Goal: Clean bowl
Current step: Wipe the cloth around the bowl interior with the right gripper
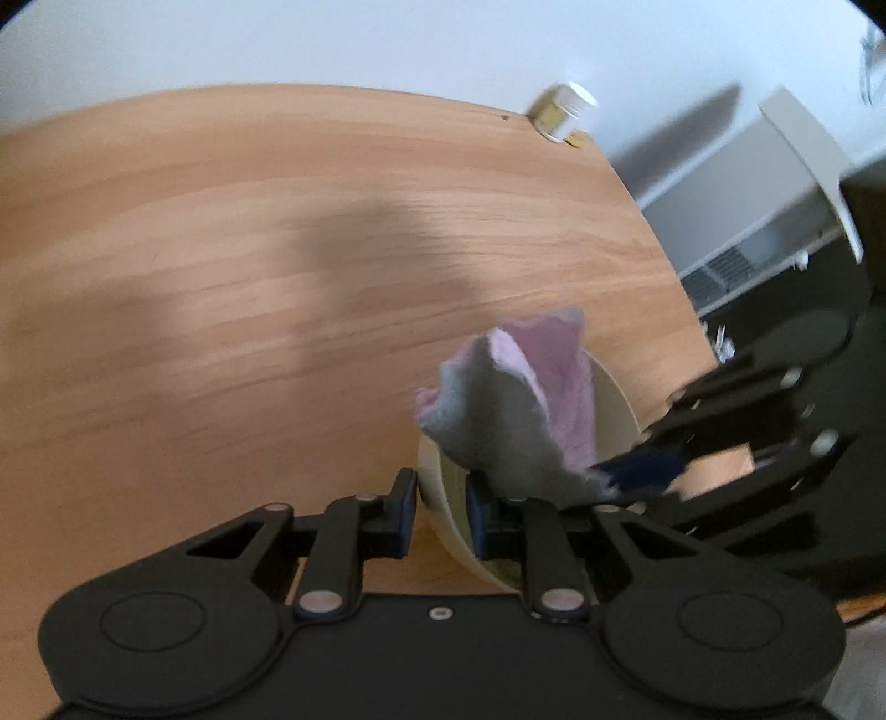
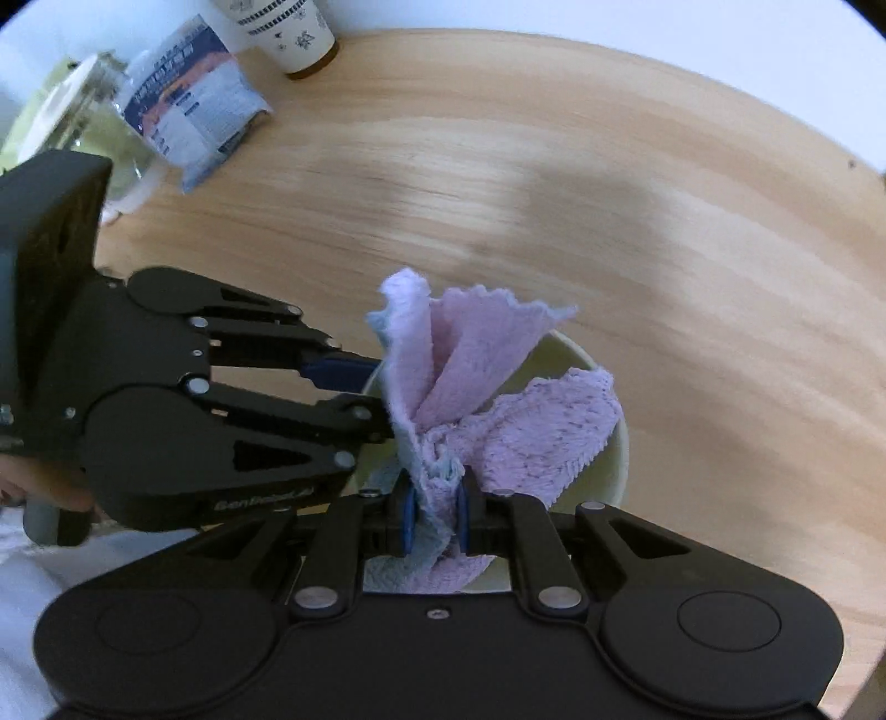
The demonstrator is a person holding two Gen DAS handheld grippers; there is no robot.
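Bowl [image 2: 612,465], cream, sits on wood table [image 2: 554,221] near its 5 o'clock edge in the left wrist view; cloth covers most of the inside, so contents can't be seen. Left gripper [image 1: 441,512]: fingers clamped on the bowl wall, one pad outside, one inside; rim partly cut off by the gripper body. Right gripper [image 2: 433,518]: blue pads pinched together on a pink/grey cloth [image 2: 487,410], bunched, fanning up out of the bowl. Cloth's lower end hidden behind fingers. Both views motion-blurred.

At 10–11 o'clock in right wrist view: printed packet [image 2: 188,105], paper cup [image 2: 293,33] (top cut off), glass jar [image 2: 83,111], blurred. Small white-capped bottle [image 1: 562,113] at 1 o'clock table edge, left wrist view.
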